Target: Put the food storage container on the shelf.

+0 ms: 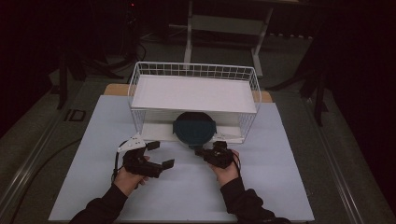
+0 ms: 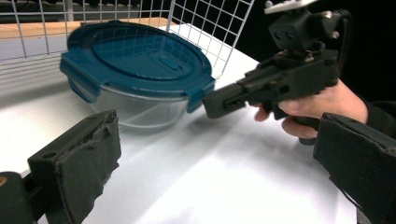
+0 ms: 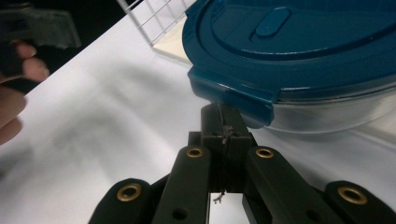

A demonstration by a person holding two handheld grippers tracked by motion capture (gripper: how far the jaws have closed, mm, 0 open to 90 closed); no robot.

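We see a round glass container point(image 1: 194, 130) with a dark blue snap-on lid point(image 2: 137, 53) sitting on the white table point(image 1: 187, 186), half under the shelf of a white wire basket rack point(image 1: 140, 88). Its front half sticks out past the rack's open front edge. The lid is on, and its side clips point(image 3: 231, 95) are folded down. Through the clear wall point(image 2: 135, 109) in the left gripper view we cannot make out any contents; the bowl looks see-through down to the table. The white shelf board point(image 1: 194, 93) on top of the rack lies bare.

Our right gripper point(image 1: 200, 151) points at the container from the front right. Its two jaws are pressed together with nothing between them, and in the right gripper view the closed tips sit right under one lid clip; whether they touch it we cannot tell.

Our left gripper point(image 1: 161, 155) rests to the left of the container, near it but apart. Its jaws stand wide apart and hold nothing; the left gripper view looks between its two black pads point(image 2: 88, 154) toward the bowl and the other hand point(image 2: 322, 102).
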